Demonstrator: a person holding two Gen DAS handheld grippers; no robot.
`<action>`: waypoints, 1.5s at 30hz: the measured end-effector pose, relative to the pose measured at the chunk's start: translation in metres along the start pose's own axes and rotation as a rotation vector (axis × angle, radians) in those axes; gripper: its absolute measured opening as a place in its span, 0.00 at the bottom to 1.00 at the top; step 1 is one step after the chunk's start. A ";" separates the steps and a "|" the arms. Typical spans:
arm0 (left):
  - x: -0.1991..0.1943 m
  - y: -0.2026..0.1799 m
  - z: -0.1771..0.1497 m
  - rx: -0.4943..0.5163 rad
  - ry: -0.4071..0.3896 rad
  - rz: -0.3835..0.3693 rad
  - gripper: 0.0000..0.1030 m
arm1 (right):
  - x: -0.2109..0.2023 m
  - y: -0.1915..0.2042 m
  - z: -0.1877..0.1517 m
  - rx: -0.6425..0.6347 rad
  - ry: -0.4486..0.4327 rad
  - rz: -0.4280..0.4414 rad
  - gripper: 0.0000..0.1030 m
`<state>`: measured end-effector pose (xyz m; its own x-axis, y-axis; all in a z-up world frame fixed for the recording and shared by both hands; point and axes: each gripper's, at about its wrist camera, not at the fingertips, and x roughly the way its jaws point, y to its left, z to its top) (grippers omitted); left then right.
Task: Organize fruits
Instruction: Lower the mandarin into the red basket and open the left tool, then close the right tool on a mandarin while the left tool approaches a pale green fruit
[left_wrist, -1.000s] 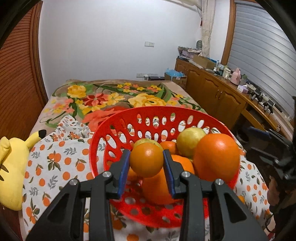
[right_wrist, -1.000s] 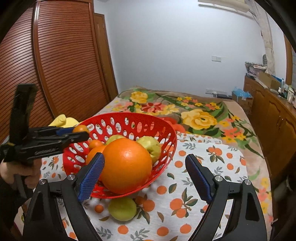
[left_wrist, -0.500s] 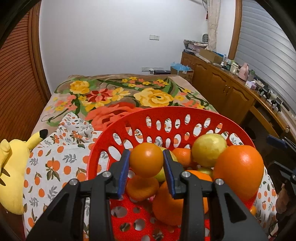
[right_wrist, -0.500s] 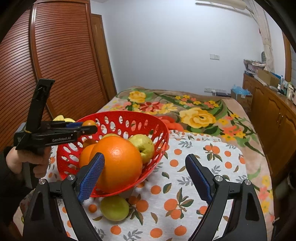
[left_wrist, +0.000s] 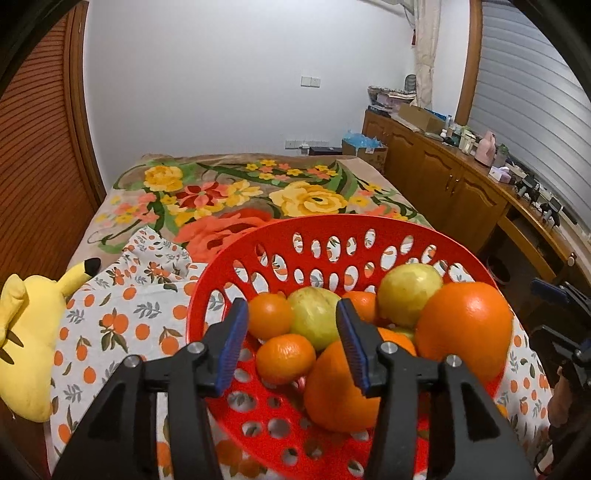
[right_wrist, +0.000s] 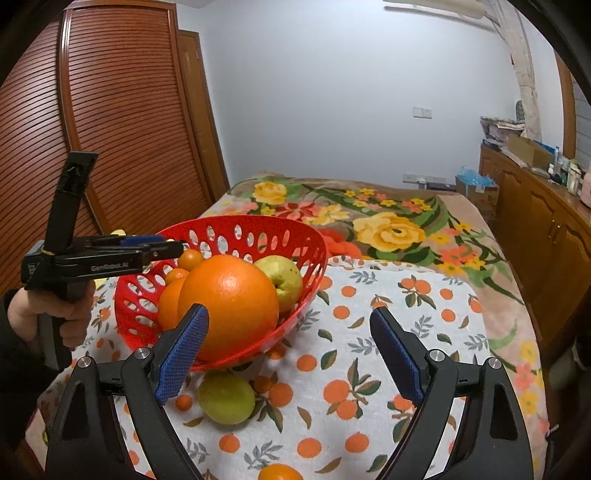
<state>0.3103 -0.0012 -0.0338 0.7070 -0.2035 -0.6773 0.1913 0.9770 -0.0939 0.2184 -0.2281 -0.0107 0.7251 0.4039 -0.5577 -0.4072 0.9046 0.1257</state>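
Hovering over the red basket (left_wrist: 221, 280), the left tool (left_wrist: 291, 341) has just been opening, its jaws clear of the small orange (left_wrist: 269, 315). The right tool (right_wrist: 290, 356) gapes wide beside the basket, holding nothing.

Place: a home bedroom
Signs: floral bedspread (left_wrist: 236, 195), louvred wardrobe doors (right_wrist: 122, 122), cluttered wooden sideboard (left_wrist: 454, 184), yellow plush toy (left_wrist: 26, 339)

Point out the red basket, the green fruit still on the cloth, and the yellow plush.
red basket (right_wrist: 236, 230): right wrist view, far rim.
green fruit (right_wrist: 226, 398): right wrist view, middle of its top.
yellow plush (left_wrist: 29, 339): left wrist view, body.
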 end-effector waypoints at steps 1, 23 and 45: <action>-0.005 -0.002 -0.003 0.005 -0.009 -0.003 0.50 | -0.003 0.000 -0.002 0.002 -0.001 -0.002 0.88; -0.101 -0.062 -0.060 0.109 -0.132 -0.053 0.54 | -0.047 -0.006 -0.058 0.045 0.037 -0.017 0.88; -0.076 -0.088 -0.115 0.110 -0.030 -0.118 0.54 | -0.006 0.000 -0.101 0.027 0.224 -0.003 0.56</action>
<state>0.1613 -0.0645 -0.0585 0.6948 -0.3196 -0.6443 0.3461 0.9339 -0.0900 0.1577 -0.2441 -0.0905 0.5839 0.3637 -0.7258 -0.3883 0.9103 0.1437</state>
